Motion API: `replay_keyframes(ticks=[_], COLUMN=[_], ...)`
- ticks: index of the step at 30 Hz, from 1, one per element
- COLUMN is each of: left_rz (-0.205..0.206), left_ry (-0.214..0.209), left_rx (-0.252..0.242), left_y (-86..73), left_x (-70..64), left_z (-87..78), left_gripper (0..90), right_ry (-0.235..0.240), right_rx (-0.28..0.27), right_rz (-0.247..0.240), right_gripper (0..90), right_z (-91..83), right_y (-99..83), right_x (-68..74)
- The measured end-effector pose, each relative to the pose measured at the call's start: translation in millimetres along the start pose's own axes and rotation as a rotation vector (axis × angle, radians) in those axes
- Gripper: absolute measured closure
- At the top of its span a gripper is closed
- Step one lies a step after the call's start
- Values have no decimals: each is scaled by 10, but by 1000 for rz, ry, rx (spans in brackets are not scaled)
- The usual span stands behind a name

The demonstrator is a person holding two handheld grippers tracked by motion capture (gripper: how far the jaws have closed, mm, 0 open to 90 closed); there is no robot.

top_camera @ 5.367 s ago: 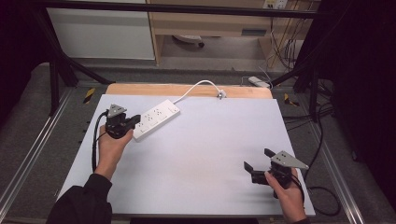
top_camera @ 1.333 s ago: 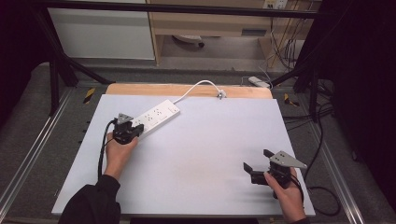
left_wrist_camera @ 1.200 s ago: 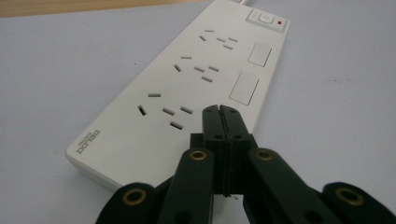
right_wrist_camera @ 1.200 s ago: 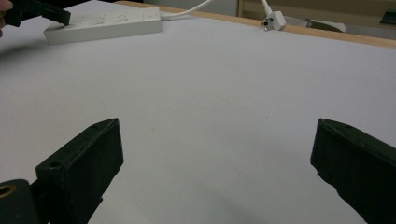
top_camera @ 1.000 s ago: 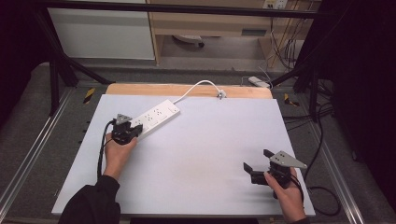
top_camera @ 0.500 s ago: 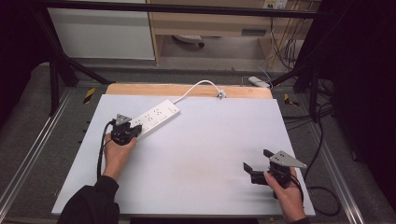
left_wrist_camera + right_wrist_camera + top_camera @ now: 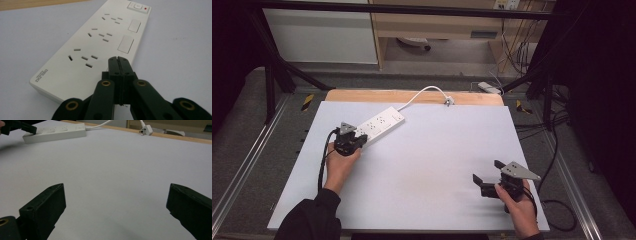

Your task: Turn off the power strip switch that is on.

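A white power strip [image 7: 379, 125] lies slantwise on the white table top [image 7: 432, 165] at the back left. Its cord runs to a plug [image 7: 447, 102] near the far edge. My left gripper [image 7: 358, 140] is at the strip's near end. In the left gripper view its jaws are pressed together with nothing between them, and the tips [image 7: 118, 58] sit over the strip's [image 7: 100, 37] near end beside a socket. I cannot tell if they touch it. My right gripper [image 7: 487, 171] rests open at the front right, holding nothing [image 7: 116, 195].
A wooden strip [image 7: 412, 96] borders the table's far edge. Metal rails [image 7: 242, 170] run along both sides, with cables on the floor at the right [image 7: 557, 210]. The right gripper view shows the strip [image 7: 55, 131] and plug [image 7: 146, 130] far off.
Since the oldest frame my left gripper has shifted slightly toward me and to the right at the strip's near end. It has held still over the last second. The right gripper has not moved.
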State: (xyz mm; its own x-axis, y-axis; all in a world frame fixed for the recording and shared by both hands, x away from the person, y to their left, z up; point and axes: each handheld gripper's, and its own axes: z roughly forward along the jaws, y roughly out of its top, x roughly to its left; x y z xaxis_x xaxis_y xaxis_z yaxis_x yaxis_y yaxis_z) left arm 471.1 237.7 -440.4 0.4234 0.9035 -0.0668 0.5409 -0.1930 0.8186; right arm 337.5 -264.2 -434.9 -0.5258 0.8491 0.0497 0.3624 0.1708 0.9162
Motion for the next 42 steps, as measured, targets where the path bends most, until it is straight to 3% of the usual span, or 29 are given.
replay_keyframes(ticks=[10, 22, 30, 34, 39, 42], left_rz=[29, 63, 56, 49, 7, -15], left_ry=[-4, -18, -25, -13, 28, 17], left_rx=[-30, -68, -107, -132, -150, -142], left_y=[102, 220, 246, 286, 350, 388], left_x=[-51, -137, -142, -138, -137, -141], left_z=[-25, -175, -238, -264, -286, -288], left_gripper=[900, 900, 879, 691, 324, 137], right_ry=[-1, 0, -6, -4, -6, -7], right_rx=[-2, -3, -5, -3, -3, -1], right_rz=[1, 3, -3, -2, 1, 2], right_gripper=[29, 28, 29, 29, 29, 29], right_z=[0, -1, -11, -6, -5, -6], right_y=[-3, 5, 4, 4, 3, 0], right_x=[-6, 3, 1, 3, 0, -3])
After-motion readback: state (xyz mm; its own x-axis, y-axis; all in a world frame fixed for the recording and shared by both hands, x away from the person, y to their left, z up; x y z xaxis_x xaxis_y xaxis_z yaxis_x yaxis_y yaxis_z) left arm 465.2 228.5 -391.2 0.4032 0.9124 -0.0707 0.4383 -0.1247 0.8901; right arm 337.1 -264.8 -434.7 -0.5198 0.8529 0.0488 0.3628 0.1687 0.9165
